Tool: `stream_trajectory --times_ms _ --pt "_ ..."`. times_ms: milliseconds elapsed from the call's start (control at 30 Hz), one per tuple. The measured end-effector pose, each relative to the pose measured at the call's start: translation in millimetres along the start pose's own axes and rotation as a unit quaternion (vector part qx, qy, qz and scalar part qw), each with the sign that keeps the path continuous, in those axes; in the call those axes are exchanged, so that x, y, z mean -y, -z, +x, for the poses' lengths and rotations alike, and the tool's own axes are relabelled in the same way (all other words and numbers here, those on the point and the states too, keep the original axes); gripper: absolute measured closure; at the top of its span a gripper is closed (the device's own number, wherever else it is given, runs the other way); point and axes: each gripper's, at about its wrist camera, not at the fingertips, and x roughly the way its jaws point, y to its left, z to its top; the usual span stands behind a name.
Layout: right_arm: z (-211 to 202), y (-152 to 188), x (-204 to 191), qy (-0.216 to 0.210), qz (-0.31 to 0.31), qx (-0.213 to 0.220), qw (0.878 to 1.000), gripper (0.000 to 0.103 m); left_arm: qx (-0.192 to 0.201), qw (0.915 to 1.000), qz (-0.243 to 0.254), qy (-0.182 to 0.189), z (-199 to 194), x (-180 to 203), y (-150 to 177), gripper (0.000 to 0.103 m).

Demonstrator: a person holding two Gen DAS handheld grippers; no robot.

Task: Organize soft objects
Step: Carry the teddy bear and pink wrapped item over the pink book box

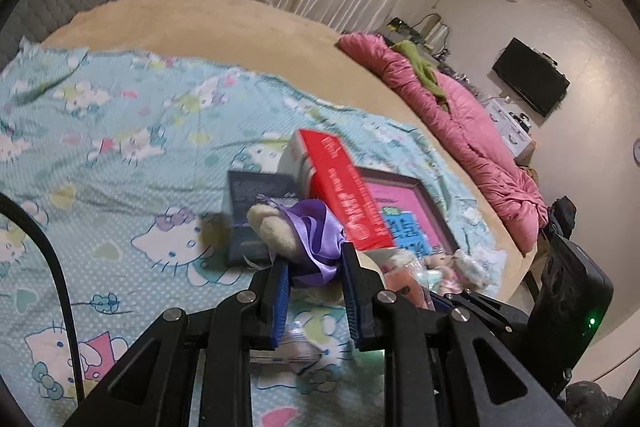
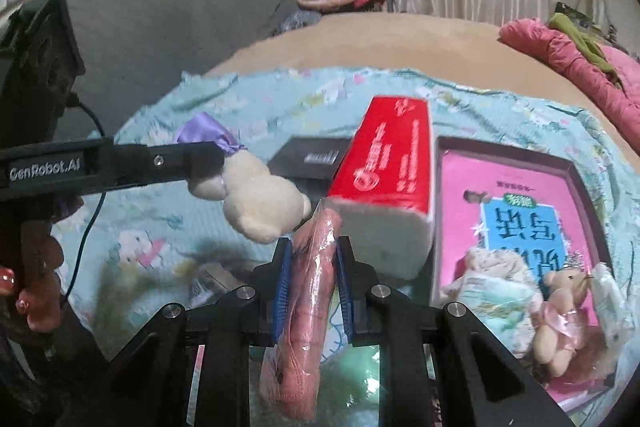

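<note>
Both grippers are loaded, and both loads hang clear of the bed. You are at the carry stage of the sort, with placement not yet done.

Left gripper [image 1: 314, 269]: the jaws are closed down on the purple satin dress of a cream plush bear [image 2: 260, 203]. In the right wrist view the bear hangs head-down off the gripper tip, above the Hello Kitty sheet [image 1: 120, 155] and just beside the red tissue pack [image 2: 384, 187].

Right gripper [image 2: 312, 259]: the jaws are at their narrowest, clamped on a pink knitted item in a clear plastic sleeve [image 2: 310, 291]. What the item is cannot be told. The sleeve runs lengthwise between the blue pads [image 2: 282, 279] and sticks out past both ends.

The pink picture book [image 2: 516, 223] lies in a dark shallow tray [image 2: 568, 167], with a small bear in a pink dress [image 2: 560, 315] and other wrapped soft items on its near corner.

Next move, as judged:
1. Treat that cluster as the likely gathering spot. Confirm this before you commit.
2. Bring one gripper over it at a time. The two tips sit close together.
3. Lower until the load rests, then open the jaws.
4. Expect the satin to slip and the plastic sleeve to cling to the pads.
</note>
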Motion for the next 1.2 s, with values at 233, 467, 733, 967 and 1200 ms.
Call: stream_trajectory --times_ms 233,467,733,967,1200 --pt "-31 -5 9 0.009 0.017 0.028 0.999 0.082 0.015 0.9997 0.02 0.006 -14 34 -7 0.079" --pt "-55 -6 29 0.016 0.043 0.054 0.997 0.082 0.019 0.9985 0.051 0.008 -13 72 -12 0.079" --pt "-82 -3 59 0.027 0.077 0.085 0.993 0.082 0.019 0.9968 0.077 0.01 -8 112 -16 0.079" --pt "-99 3 85 0.047 0.101 0.105 0.988 0.082 0.012 0.9947 0.101 0.011 2 141 -19 0.079" --pt "-111 8 110 0.061 0.13 0.119 0.983 0.082 0.004 0.9924 0.123 0.008 13 164 -18 0.079"
